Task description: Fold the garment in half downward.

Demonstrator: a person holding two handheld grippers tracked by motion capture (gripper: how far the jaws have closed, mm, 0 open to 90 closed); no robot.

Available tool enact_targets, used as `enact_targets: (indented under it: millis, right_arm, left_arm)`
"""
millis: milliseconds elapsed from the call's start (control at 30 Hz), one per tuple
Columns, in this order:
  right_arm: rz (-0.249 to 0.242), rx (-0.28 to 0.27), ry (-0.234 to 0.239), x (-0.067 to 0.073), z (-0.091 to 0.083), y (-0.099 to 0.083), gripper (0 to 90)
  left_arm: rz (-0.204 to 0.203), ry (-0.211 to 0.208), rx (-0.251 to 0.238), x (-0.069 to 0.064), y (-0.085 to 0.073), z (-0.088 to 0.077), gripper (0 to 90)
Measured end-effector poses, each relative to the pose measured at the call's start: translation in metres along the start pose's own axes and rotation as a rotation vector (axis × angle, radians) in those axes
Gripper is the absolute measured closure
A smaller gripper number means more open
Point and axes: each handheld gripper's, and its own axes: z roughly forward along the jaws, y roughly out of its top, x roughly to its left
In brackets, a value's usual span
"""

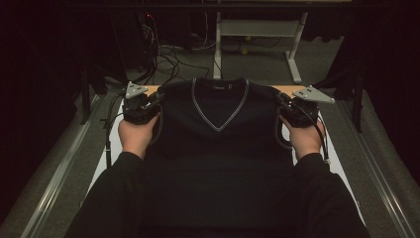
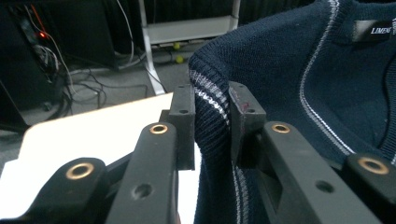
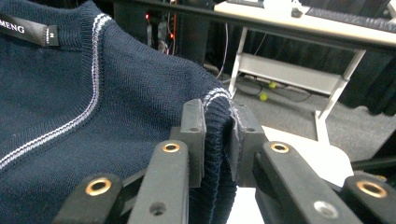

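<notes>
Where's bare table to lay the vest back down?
Bare white table runs as a strip outside the left tool, and a narrower strip outside the right tool. The middle is crowded: the navy vest hangs across it, pinched at both shoulders.

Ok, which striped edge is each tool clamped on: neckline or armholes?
The armhole trims: left tool and right tool each pinch one at the vest's shoulders; the V-neck trim hangs free between.

Vest (image 1: 218, 148) hem behind dark sleeves (image 1: 322, 198)
</notes>
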Motion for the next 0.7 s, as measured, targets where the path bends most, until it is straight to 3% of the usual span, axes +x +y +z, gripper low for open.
enact_targets:
  millis: [233, 467, 700]
  right_arm:
    - [0.017, 0.030, 0.036, 0.002, -0.003, -0.026, 78.7]
    - [-0.012, 0.010, 0.088, 0.009, -0.025, -0.047, 78.6]
    - [-0.029, -0.003, 0.145, 0.020, -0.053, -0.078, 78.6]
  left_arm:
    - [-0.043, -0.072, 0.004, -0.004, -0.027, -0.002, 70.4]
    - [-0.010, -0.119, -0.013, -0.011, -0.051, -0.022, 70.3]
    - [-0.004, -0.166, -0.005, -0.016, -0.096, -0.042, 70.2]
